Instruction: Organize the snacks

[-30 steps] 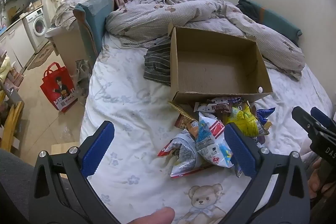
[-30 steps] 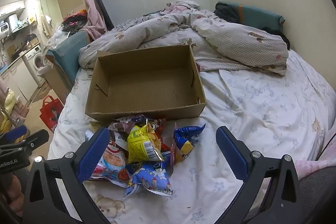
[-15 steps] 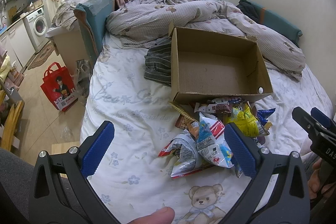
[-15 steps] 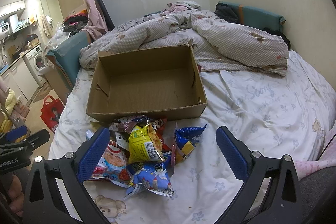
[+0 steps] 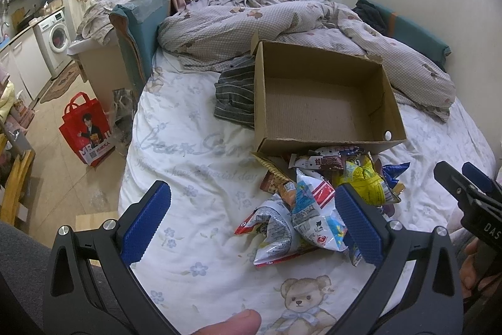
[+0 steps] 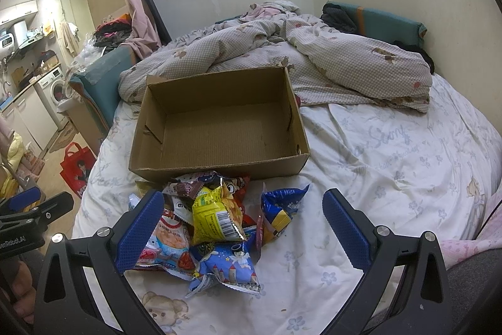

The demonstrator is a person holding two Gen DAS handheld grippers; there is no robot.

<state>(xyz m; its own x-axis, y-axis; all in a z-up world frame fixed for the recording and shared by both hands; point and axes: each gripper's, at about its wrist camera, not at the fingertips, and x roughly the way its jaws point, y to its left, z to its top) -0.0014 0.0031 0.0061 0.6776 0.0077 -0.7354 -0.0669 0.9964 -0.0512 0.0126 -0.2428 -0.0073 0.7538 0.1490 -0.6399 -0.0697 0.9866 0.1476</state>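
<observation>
— Looking left to right: my left gripper (image 5: pixel 251 222) hangs with fingers spread, empty. The snack pile (image 6: pixel 216 218) lies on the bed (image 6: pixel 392 159), touching the cardboard box (image 6: pixel 219 121).

— Anything boxed yet?

— Nothing; I'd say all remains. My right gripper (image 6: pixel 243 225), fingers wide apart, hovers over the pile.

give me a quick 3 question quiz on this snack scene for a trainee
1. True or false: the cardboard box already holds some snacks.
2. Where does the snack pile lie? A) inside the box B) on the bed sheet against the box's near wall C) on the floor
3. How do the jaws of the left gripper and the right gripper stand?

Key:
1. False, it is empty.
2. B
3. Both wide open, holding nothing.
</observation>
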